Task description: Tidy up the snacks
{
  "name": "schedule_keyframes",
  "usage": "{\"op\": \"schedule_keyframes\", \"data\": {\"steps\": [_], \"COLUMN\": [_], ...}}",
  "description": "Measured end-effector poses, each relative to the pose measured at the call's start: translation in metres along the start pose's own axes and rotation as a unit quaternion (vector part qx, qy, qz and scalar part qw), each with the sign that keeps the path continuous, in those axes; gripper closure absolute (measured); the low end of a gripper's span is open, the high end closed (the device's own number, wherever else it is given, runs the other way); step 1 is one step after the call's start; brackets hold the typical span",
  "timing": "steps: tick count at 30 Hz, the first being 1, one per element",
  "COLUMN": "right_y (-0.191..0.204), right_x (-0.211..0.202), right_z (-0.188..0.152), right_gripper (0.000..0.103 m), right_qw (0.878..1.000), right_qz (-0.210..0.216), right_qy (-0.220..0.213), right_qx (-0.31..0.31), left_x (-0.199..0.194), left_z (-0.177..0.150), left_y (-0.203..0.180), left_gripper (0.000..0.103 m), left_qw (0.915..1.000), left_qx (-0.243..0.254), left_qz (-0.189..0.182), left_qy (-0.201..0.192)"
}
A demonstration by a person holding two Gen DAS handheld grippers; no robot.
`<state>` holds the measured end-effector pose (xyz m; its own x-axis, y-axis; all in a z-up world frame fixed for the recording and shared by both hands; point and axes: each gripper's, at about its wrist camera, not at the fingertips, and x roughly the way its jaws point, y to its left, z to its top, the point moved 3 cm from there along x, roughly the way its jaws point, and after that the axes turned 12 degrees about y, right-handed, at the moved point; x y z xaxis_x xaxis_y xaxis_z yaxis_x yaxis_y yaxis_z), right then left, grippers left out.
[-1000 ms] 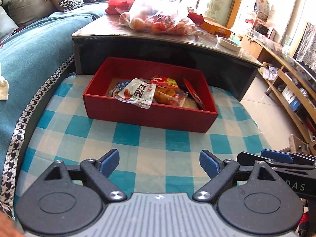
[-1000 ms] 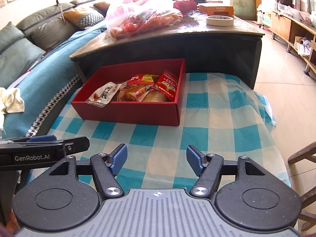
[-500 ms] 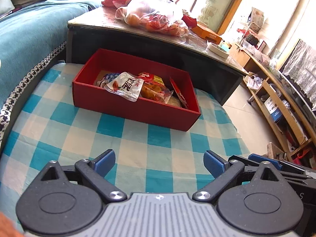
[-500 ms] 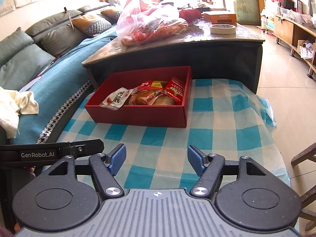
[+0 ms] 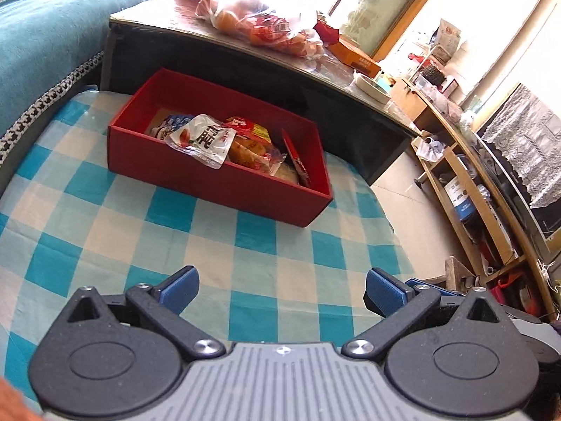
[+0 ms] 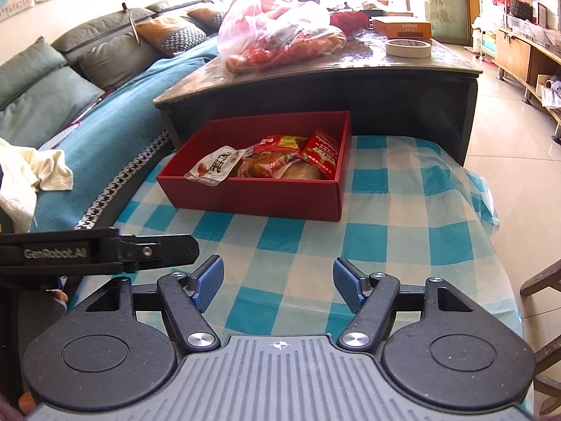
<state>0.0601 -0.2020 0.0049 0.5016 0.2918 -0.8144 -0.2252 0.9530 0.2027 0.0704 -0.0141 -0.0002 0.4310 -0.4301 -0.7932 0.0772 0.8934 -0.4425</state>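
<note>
A red box [image 5: 210,186] [image 6: 252,200] sits on the blue-and-white checked cloth [image 5: 168,245] [image 6: 403,217] and holds several snack packets. A white packet [image 5: 201,140] [image 6: 214,168] lies on top at the left. A red packet [image 6: 320,154] leans against the right wall. My left gripper [image 5: 280,289] is open and empty, well short of the box. My right gripper [image 6: 278,282] is open and empty too, near the cloth's front edge. The left gripper's arm [image 6: 98,251] shows at the left of the right wrist view.
A dark coffee table [image 6: 350,70] stands right behind the box with a plastic bag of snacks [image 6: 280,35], a tape roll [image 6: 408,48] and an orange box [image 6: 403,28]. A teal sofa [image 6: 105,119] is on the left. Shelves [image 5: 484,210] stand on the right.
Both grippers have pulled back and risen a little, so the box looks farther off. The left view has tilted and turned right. Both stay open and empty.
</note>
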Motion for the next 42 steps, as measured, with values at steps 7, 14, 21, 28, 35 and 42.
{"op": "schedule_keyframes", "data": {"steps": [7,14,21,28,35,42], "right_y": [-0.003,-0.007,-0.008,-0.007,-0.013,-0.012], "right_x": [0.000,0.000,-0.001,-0.004,-0.002,0.007], "right_z": [0.000,0.000,0.001,0.001,0.002,0.000], "right_gripper": [0.027,0.027,0.026,0.026,0.026,0.026], "right_qw": [1.000,1.000,1.000,1.000,1.000,1.000], "right_qz": [-0.001,-0.003,-0.002,0.005,-0.011,-0.016], "right_qy": [0.001,0.003,0.001,-0.004,0.000,0.015], "right_qx": [0.006,0.013,0.015,0.014,0.021,0.016], "left_x": [0.000,-0.005,-0.010,-0.022,-0.009,-0.007], "left_z": [0.000,0.003,0.003,0.006,0.003,-0.005], "left_y": [-0.003,0.004,0.004,-0.004,-0.006,-0.021], "left_gripper": [0.000,0.000,0.000,0.000,0.000,0.000], "left_qw": [0.9997,0.9980,0.9953,0.9876,0.9981,0.9718], "left_qx": [0.008,-0.012,-0.019,-0.014,0.032,0.114], "left_qz": [-0.021,-0.062,-0.094,-0.156,0.049,0.196], "left_qy": [0.001,-0.006,-0.013,-0.005,-0.022,-0.065]}}
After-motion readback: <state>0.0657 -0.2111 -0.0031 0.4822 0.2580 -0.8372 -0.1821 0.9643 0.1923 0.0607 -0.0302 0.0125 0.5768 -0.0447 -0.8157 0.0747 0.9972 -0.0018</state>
